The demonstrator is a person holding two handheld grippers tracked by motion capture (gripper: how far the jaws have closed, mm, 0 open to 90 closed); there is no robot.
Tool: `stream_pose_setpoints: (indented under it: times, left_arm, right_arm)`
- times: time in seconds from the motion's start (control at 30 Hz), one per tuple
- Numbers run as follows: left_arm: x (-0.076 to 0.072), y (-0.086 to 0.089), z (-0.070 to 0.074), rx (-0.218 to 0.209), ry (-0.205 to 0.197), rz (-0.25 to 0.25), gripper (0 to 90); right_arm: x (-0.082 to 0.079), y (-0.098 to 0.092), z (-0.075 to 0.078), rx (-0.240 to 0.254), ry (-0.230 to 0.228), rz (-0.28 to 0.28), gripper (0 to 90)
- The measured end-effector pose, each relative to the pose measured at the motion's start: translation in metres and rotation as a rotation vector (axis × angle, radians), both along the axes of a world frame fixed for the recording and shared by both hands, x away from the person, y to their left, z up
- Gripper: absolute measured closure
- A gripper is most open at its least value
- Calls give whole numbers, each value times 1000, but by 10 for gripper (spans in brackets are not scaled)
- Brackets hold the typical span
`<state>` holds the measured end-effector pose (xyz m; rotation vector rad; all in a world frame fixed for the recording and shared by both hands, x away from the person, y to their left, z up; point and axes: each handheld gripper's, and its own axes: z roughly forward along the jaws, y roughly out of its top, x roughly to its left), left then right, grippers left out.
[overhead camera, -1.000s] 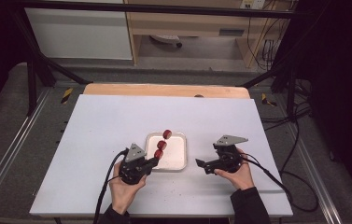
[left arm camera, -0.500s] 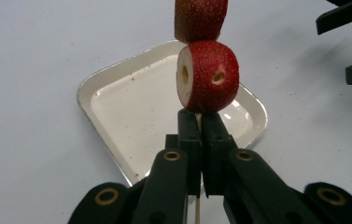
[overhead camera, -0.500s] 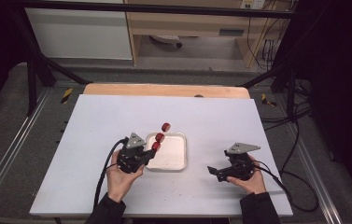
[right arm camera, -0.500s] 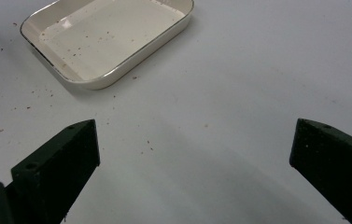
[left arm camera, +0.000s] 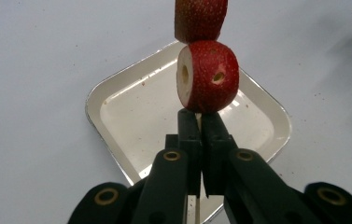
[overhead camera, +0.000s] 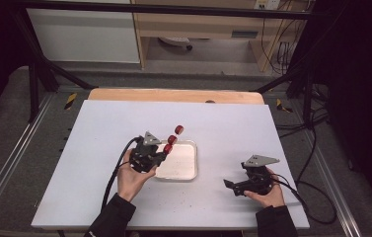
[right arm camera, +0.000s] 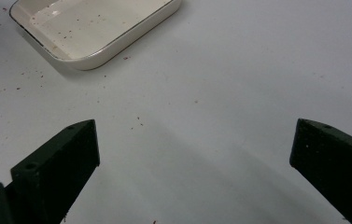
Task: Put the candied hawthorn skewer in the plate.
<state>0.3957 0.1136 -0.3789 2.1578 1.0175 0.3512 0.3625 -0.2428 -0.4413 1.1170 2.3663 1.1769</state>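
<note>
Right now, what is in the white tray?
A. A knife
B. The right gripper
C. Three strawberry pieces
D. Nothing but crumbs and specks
D: the white tray holds only small specks, while the strawberry pieces sit in a row on a skewer above it, held in the shut left gripper.

a white table top (overhead camera: pixel 99 128) fills the middle of the frame, a wooden board (overhead camera: pixel 173 95) along its far edge. grey floor (overhead camera: pixel 6 118) lies around it. at top, a white cabinet (overhead camera: pixel 85 34), wooden shelving (overhead camera: pixel 208 24); cables (overhead camera: pixel 292 49) hang upper right.
</note>
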Motion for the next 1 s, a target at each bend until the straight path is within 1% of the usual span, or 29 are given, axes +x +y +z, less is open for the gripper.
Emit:
stream_pose_setpoints:
  times: [0.1, 0.2, 0.27, 0.37, 0.47, 0.53, 0.6, 0.67, 0.77, 0.8, 1.0]
  left_arm:
    - [4, -4, -4, 15, 24, 4, 879]
    - [8, -8, -10, 37, 43, 21, 879]
    - [10, -11, -15, 50, 65, 31, 879]
    - [12, -16, -22, 76, 83, 30, 879]
    - [14, -19, -29, 99, 97, 31, 879]
    - [14, -22, -34, 114, 114, 27, 879]
    - [15, -24, -37, 134, 119, 29, 879]
    - [16, -25, -40, 140, 133, 27, 879]
    - [16, -27, -43, 165, 152, 27, 879]
    - [16, -27, -44, 166, 162, 29, 879]
    - [16, -27, -47, 178, 177, 44, 876]
  right_arm:
    - [0, -1, -1, -13, 3, 2, 19]
    - [-1, -1, -1, -9, 8, 3, 19]
    - [-2, -1, -2, -5, 8, 3, 19]
    - [-2, -1, -2, -9, 6, 6, 19]
    - [-1, -3, -2, -2, 10, -2, 20]
    - [-2, -3, -2, -3, 10, -2, 20]
    - [-2, -3, -1, 1, 10, -3, 20]
    - [-1, -3, -1, 5, 14, -7, 20]
    - [-1, -3, -2, 1, 12, -3, 20]
    - [-1, -3, -2, 0, 11, -5, 20]
    - [-1, -2, -3, -6, 20, -6, 20]
